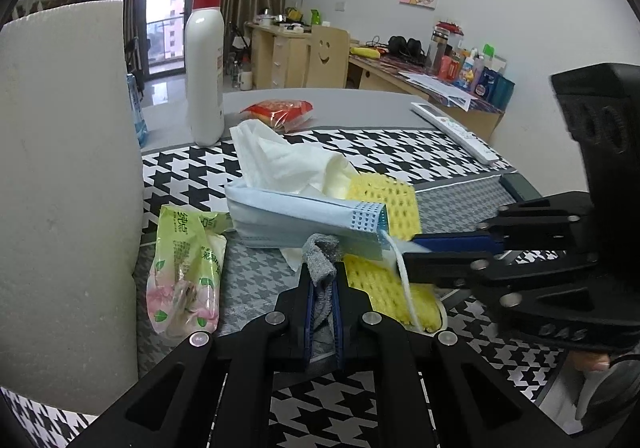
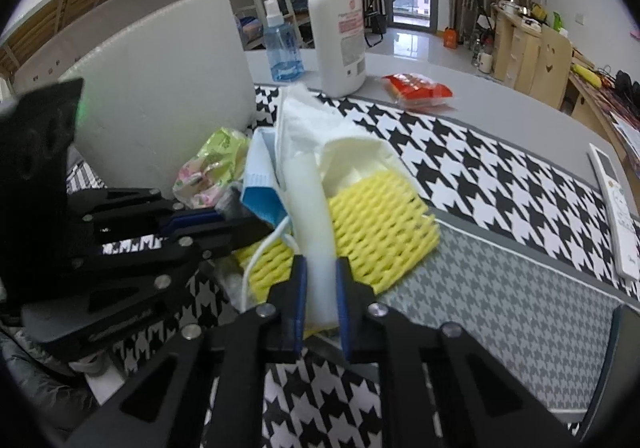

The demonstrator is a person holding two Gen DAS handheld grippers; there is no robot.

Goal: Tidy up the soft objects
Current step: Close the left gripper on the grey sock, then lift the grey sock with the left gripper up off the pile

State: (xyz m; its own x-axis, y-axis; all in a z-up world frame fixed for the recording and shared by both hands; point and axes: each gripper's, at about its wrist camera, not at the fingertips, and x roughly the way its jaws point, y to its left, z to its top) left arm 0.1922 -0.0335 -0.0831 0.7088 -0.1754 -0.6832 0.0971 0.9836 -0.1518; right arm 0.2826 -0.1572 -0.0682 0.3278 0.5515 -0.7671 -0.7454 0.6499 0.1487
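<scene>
Gripped between my left gripper's (image 1: 322,280) fingers is a grey cloth (image 1: 320,260), its crumpled end poking up just in front of the blue mask (image 1: 304,214). My right gripper (image 2: 321,280) is clamped on a white strip (image 2: 310,200) that runs up into the heap. That heap has the mask as its middle: white tissue (image 1: 280,156) lies on top of the mask, yellow foam net (image 1: 394,204) sits under and to the right of it, and the green tissue pack (image 1: 186,264) lies just left of it. Behind the mask stands a lotion bottle (image 1: 205,68), with a red packet (image 1: 280,110) near it. Far right of the mask is a remote (image 1: 456,130).
</scene>
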